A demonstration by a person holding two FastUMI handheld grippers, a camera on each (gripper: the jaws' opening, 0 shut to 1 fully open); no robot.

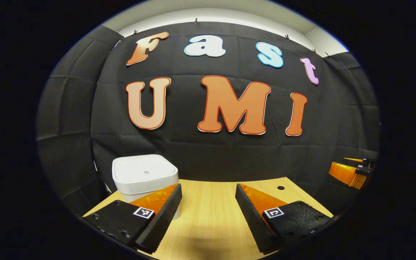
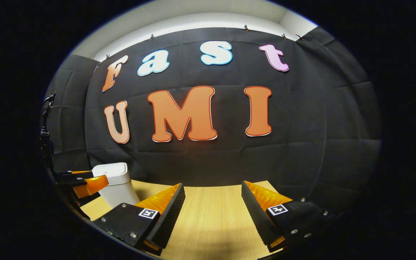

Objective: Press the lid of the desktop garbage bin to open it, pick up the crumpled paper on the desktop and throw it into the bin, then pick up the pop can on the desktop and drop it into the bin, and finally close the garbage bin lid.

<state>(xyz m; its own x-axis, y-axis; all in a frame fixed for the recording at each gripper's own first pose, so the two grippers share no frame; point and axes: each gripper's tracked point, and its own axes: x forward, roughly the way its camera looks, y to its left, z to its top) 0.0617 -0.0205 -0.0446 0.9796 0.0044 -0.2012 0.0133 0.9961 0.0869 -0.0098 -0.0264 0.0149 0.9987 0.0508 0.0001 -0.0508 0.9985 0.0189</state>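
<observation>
From my remote seat, both grippers hang over a light wooden desktop (image 1: 208,213) inside the black-cloth booth. In the left gripper view, the left gripper (image 1: 208,196) has its fingers spread wide, nothing between them, bare wood grain running through the gap toward the far edge of the desk where it meets the cloth wall (image 1: 211,159). The white garbage bin (image 1: 144,177) stands at the left rear of the desk, its lid (image 1: 144,171) down and flat, just behind the tip of that gripper's left finger; I cannot tell whether the two touch. A small dark hole (image 1: 281,187) marks the wood near the back right. At the right edge of this view the right gripper (image 1: 352,169) shows, well apart.

In the right gripper view, the right gripper (image 2: 213,193) is likewise spread, holding nothing, with open desk between and ahead of its fingers. The bin (image 2: 116,184) sits far left here, the left gripper (image 2: 81,180) beside it. A pale strip of room wall (image 2: 193,18) shows above the cloth.
</observation>
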